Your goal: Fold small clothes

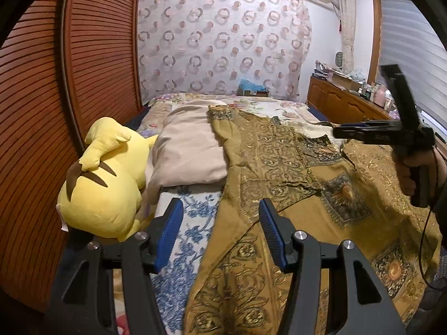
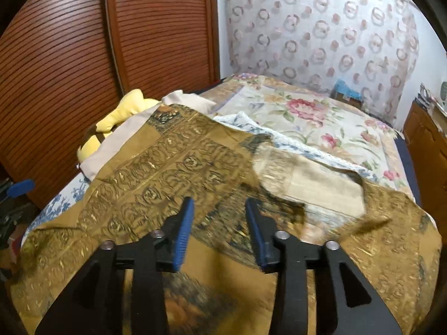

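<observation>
The left gripper (image 1: pixel 220 217) hovers spread over the ochre patterned garment (image 1: pixel 279 167) on the bed (image 2: pixel 321 117). The right gripper (image 2: pixel 219 217) is also spread, empty, above the garment's blurred fold.

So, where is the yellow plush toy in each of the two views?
Left wrist view: the yellow plush toy lies large at centre left, against the beige pillow.
Right wrist view: the toy is a small strip at upper left, behind the same pillow.
Shared landmark: the slatted wooden door.
</observation>
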The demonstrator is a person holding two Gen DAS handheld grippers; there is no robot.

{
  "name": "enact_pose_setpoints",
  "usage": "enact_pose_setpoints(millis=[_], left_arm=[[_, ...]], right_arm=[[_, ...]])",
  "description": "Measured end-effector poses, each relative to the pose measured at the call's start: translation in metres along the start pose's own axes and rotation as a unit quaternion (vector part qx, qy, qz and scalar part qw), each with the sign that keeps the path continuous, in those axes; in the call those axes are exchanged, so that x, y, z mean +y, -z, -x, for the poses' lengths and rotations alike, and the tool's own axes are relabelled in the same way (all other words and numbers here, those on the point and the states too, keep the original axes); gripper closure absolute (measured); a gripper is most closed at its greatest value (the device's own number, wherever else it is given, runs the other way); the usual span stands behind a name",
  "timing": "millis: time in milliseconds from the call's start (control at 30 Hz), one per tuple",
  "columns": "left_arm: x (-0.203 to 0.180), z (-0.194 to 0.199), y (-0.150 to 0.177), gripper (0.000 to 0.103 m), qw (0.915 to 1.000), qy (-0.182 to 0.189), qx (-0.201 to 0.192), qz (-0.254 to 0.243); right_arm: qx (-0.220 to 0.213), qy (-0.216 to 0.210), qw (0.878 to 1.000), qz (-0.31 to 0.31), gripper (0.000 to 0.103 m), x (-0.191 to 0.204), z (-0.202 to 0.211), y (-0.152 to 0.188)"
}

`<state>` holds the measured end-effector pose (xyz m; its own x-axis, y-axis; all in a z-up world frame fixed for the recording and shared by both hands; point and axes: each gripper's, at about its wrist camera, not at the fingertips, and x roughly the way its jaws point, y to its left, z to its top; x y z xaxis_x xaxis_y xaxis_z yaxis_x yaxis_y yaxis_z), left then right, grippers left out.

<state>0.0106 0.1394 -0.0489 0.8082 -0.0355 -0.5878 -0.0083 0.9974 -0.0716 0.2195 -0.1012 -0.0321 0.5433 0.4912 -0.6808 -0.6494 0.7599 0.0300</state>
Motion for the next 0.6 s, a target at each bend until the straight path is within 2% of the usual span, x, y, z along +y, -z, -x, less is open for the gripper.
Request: enact_pose_setpoints(millis=[233,333,600], left_arm=[[-0.022,-0.02,-0.012,0.048,0.9996,0.021,0.015,-0.012],[-0.035,-0.039,-0.017,0.048,0.998,0.042,0.039,-0.027],[-0.065,-0.08,-0.026,0.048,0.992,0.045,0.089,-0.077]], right_arm=[[-0.008,0.037,0.999,-0.012,0.057,-0.05,0.054,0.036],[-0.007,0.058,0.998,-0.031,0.055,-0.08,0.076,0.056],[0.014,0.125,0.989,-0.082,0.053,-0.163,0.118,0.111]])
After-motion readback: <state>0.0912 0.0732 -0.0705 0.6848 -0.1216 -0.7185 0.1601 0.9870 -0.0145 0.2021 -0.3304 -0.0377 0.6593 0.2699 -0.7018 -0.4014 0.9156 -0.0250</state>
